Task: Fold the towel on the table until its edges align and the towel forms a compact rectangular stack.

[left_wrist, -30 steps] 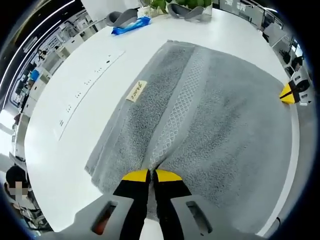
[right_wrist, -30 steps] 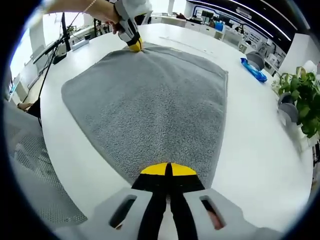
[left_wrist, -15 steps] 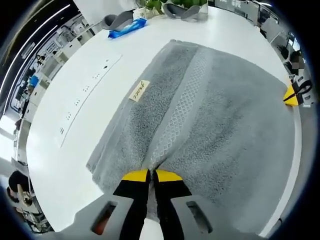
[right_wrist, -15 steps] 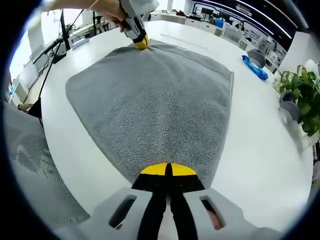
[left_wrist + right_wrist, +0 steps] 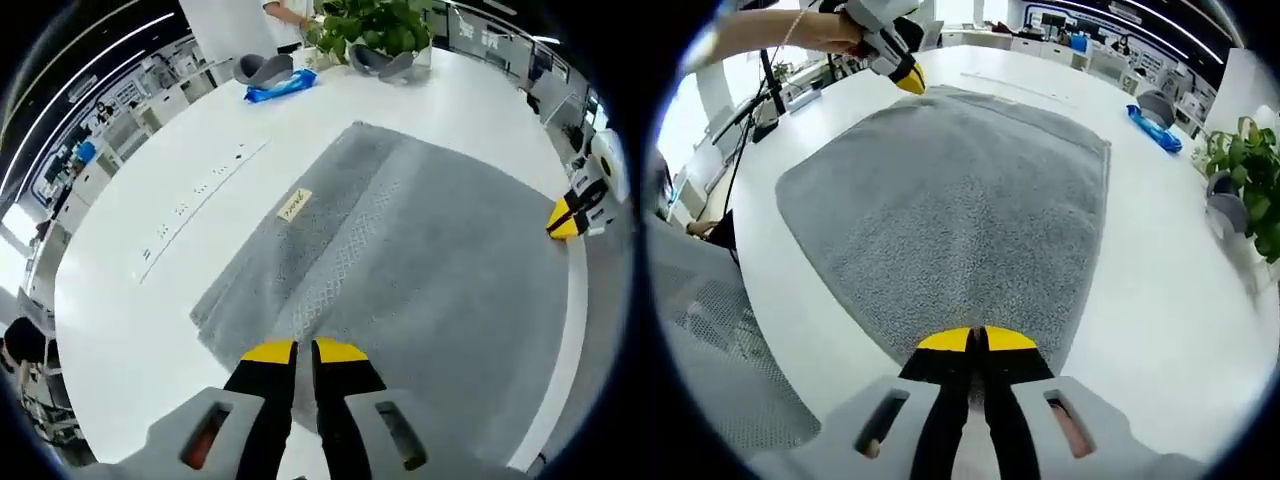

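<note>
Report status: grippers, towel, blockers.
Left gripper open, off the towel. Right gripper shut at towel's near edge. Towel flat on table, unfolded. Nothing on it.

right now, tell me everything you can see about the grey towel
The grey towel looks like thick terry cloth, spread flat on the white table. A woven patterned band runs along it near one edge, beside a small tan label. In the left gripper view that side looks doubled over in soft folds. The right gripper appears shut on the near edge; the left gripper is slightly open at its own edge.
</note>
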A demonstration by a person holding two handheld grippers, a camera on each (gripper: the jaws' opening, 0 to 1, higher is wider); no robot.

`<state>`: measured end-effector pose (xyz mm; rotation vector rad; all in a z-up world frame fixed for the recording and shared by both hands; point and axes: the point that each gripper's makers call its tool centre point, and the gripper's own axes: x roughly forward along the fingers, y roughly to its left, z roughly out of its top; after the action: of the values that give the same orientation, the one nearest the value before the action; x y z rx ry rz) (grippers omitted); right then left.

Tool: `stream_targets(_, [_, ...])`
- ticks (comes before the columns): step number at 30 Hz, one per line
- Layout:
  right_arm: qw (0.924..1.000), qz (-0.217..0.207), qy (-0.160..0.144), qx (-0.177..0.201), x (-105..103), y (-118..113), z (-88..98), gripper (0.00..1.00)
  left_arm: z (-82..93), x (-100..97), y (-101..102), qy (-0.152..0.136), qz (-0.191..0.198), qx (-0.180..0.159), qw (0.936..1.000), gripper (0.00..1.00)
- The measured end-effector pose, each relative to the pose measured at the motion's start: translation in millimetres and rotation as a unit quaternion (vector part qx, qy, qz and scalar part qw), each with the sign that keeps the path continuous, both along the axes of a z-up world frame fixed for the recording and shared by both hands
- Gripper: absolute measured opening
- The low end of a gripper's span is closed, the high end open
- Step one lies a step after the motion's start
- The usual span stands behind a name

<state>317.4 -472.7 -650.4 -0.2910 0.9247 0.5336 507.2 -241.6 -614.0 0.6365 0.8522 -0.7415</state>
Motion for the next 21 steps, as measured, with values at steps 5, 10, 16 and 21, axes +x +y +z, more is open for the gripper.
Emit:
stream_targets(5, [0.9991, 0.028, -0.023, 0.023, 2, 2, 19.4, 0.11, 16.0, -26.9, 6, -0.013, 0.023, -0.045, 0.9987, 0.1])
stream_targets(10, [0.9977, 0.056, -0.025, 0.031, -7, -2, 31.0, 0.12, 25.2, -71.7, 8, 0.008, 0.026, -0.079, 0.9965, 0.1])
stream_targets(16, [0.9962, 0.076, -0.016, 0.039, -21, 0, 33.5, 0.11, 30.5, -132.8, -1, -0.007, -0.024, -0.11, 0.9936, 0.11])
stream_targets(21, [0.9949, 0.095, 0.005, 0.033, -38, 2, 21.7, 0.16, 19.9, -172.6, -1, -0.025, -0.075, -0.085, 0.9932, 0.09])
